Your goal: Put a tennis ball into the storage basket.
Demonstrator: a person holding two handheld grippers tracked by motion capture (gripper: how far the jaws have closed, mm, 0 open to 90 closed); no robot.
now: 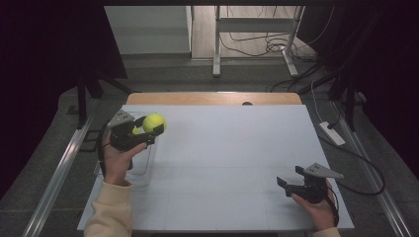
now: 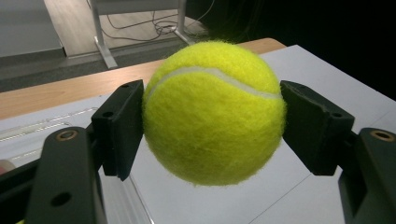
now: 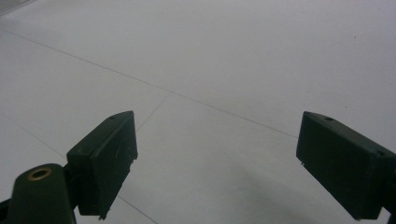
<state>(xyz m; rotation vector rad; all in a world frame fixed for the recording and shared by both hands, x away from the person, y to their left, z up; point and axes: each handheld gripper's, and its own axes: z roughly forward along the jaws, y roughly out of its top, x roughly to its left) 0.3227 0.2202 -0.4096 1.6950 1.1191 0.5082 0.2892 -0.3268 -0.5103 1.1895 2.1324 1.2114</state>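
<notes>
The left gripper point(image 1: 149, 129) grasps a yellow tennis ball point(image 1: 154, 122), its jaws clenched on the ball's two sides; in the left gripper view the ball point(image 2: 214, 112) sits squarely between the two black pads, clear of the white bench point(image 2: 299, 74) beneath it. Taking a clear plastic container point(image 1: 143, 165) on the bench as the landmark, the ball hangs above the container's far edge, held up off the surface, and the person's left hand point(image 1: 117, 160) is over the container itself. The container stands near the left edge of the bench point(image 1: 222, 163), and its walls are hard to make out against the white top. The right gripper point(image 1: 285, 185) lies well apart from the container, far off toward the opposite, near corner of the bench, in the person's right hand point(image 1: 318, 207). Its jaws are released and stand wide apart, with bare bench point(image 3: 210, 70) between them in the right gripper view.
</notes>
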